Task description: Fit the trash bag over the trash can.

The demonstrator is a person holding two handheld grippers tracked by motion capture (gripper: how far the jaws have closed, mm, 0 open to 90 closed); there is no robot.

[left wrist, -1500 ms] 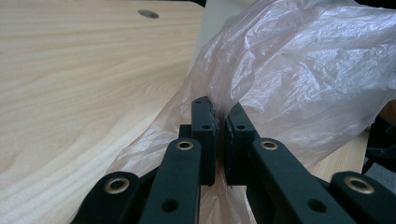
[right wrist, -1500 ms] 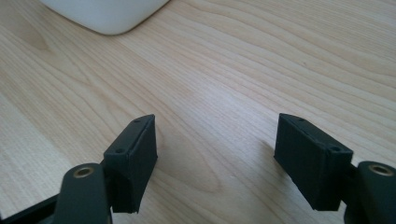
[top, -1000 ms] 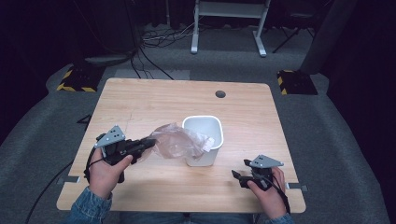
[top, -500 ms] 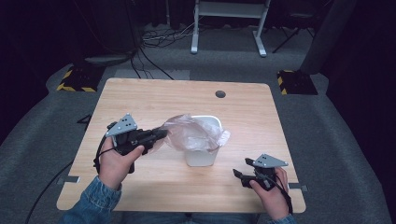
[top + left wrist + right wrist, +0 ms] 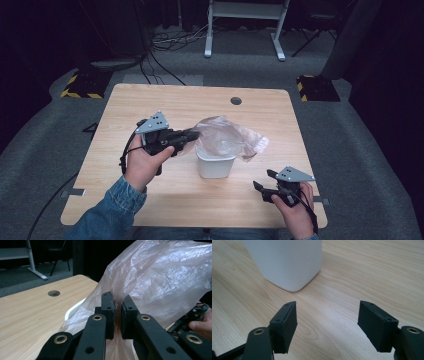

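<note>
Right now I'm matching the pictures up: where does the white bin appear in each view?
High view: white bin at table centre, under the plastic bag.
Left gripper view: its rim peeks out left of the bag, beside the jaws.
Right gripper view: bin wall at top left.
Shared landmark: the wooden table.

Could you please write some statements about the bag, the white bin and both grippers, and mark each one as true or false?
1. The left gripper pinches the plastic bag. True.
2. The right gripper holds the white bin. False: its jaws are open and hold nothing.
3. The bag lies flat on the table. False: it hangs over the bin.
4. The bin stands upright. True.
</note>
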